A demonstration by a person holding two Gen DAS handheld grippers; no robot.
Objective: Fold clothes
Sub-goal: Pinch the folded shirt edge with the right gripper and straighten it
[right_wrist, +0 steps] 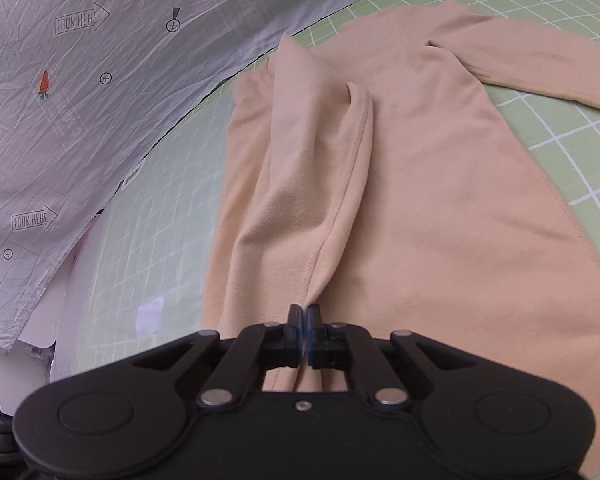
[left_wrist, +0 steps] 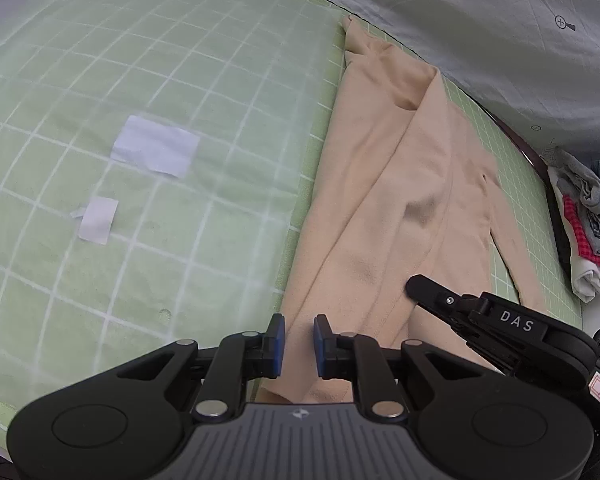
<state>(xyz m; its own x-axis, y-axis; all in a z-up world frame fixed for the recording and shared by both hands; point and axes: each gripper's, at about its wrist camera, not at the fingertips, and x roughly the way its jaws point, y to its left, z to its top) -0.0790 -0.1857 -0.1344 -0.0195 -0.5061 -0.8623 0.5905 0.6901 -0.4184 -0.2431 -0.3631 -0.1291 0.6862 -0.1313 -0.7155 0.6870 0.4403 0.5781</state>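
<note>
A green mat (left_wrist: pixel 140 60) with white squares covers the bed. A grey sheet (right_wrist: pixel 80 100) with carrots lies beside the mat. A tan top (right_wrist: pixel 440 200) lies on the mat, one sleeve folded over its middle. A pile of clothes (left_wrist: pixel 588 220) sits off the mat's edge. The right gripper (right_wrist: pixel 304 334) pinches a fold of the top. The left gripper (left_wrist: pixel 299 344) is open over the top's edge. Two white tape bits (left_wrist: pixel 156 150) stick to the mat.

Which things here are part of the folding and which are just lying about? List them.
In the job:
top
right gripper, shut on its hem
left gripper, open over the top's edge

Lying about:
two white paper pieces on the green sheet
clothes pile
carrot-print cloth
</note>
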